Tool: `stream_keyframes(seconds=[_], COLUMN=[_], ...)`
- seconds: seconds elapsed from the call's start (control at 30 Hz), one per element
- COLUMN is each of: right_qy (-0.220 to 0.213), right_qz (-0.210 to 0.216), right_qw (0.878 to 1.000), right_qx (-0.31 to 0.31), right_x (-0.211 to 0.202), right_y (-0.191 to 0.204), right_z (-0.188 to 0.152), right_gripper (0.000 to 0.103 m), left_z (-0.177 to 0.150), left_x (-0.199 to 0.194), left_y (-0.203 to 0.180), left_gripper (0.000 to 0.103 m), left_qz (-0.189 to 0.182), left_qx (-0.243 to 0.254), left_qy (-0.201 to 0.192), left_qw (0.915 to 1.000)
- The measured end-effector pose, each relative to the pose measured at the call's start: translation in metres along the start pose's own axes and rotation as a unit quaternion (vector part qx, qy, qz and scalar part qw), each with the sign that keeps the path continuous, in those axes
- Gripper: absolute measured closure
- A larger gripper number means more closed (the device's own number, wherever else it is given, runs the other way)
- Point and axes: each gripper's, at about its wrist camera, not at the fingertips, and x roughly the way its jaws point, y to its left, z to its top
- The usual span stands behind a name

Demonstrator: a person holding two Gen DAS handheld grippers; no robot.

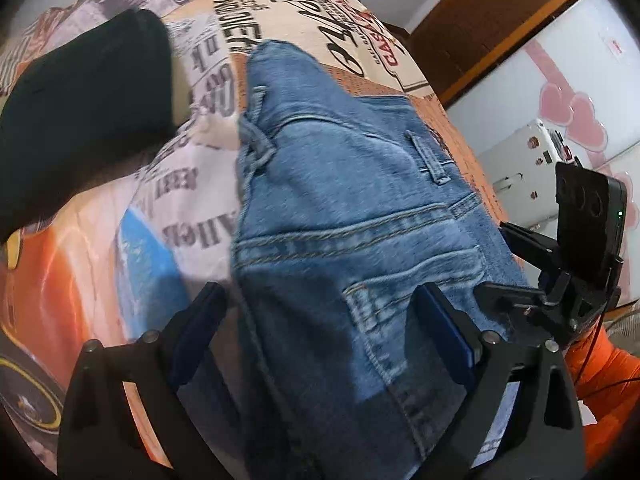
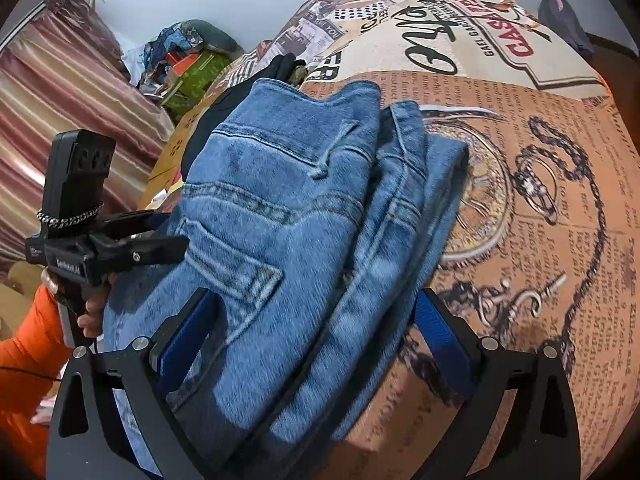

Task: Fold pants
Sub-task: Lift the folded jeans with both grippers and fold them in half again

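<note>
Blue jeans (image 1: 340,216) lie folded in layers on a printed bedspread (image 1: 192,184), back pocket and belt loops up. They also show in the right wrist view (image 2: 304,216). My left gripper (image 1: 320,312) is open, its jaws wide apart just above the jeans' near left part. My right gripper (image 2: 316,320) is open too, jaws wide apart over the near edge of the folded stack. Each gripper shows in the other's view: the right one (image 1: 532,280) at the jeans' right edge, the left one (image 2: 160,236) at their left edge. Neither holds cloth.
A black folded garment (image 1: 88,96) lies on the bed left of the jeans. A white sewing machine (image 1: 524,168) stands beyond the bed's right edge. Striped curtain (image 2: 60,112) and a pile of clutter (image 2: 188,60) stand to the left. My orange sleeve (image 2: 28,352) is near.
</note>
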Motion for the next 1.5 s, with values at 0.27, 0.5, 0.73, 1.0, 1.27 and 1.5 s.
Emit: stream_keyframes(seconds=[0.27,0.5,0.73,1.0,1.27,1.5], right_qy=[0.000,-0.011,-0.033,-0.079,-0.121,-0.148], right_qz=[-0.011,-0.046,-0.059,-0.070,-0.066,-0.041], right_qw=[1.000,0.998,0.995,0.987,0.976,0.970], right_qx=[0.005,-0.046,-0.071,-0.124,-0.168,-0.188], right_x=[0.002,-0.011,-0.026,-0.053,-0.060,-0.050], right_y=[0.000,0.018,0.033,0.073,0.111,0.136], right_z=[0.009,0.010,0.011,0.022,0.045,0.082], right_gripper=[0.009,0.036,0.048,0.054,0.058,0.060], left_z=[0.005,-0.002,-0.013,-0.023,-0.024,-0.015], left_x=[-0.001,-0.016,-0.044,-0.092,-0.146,-0.184], left_y=[-0.020,-0.048,-0.064,-0.074,-0.059,-0.033], left_gripper=[0.020,0.038,0.044,0.050,0.054,0.054], left_qz=[0.021,0.077,0.083,0.121,0.148,0.172], left_qx=[0.026,0.080,0.103,0.113,0.098,0.077], left_qy=[-0.010,-0.046,-0.088,-0.154,-0.222,-0.258], left_qw=[0.9994,0.9927,0.9873,0.9740,0.9586,0.9475])
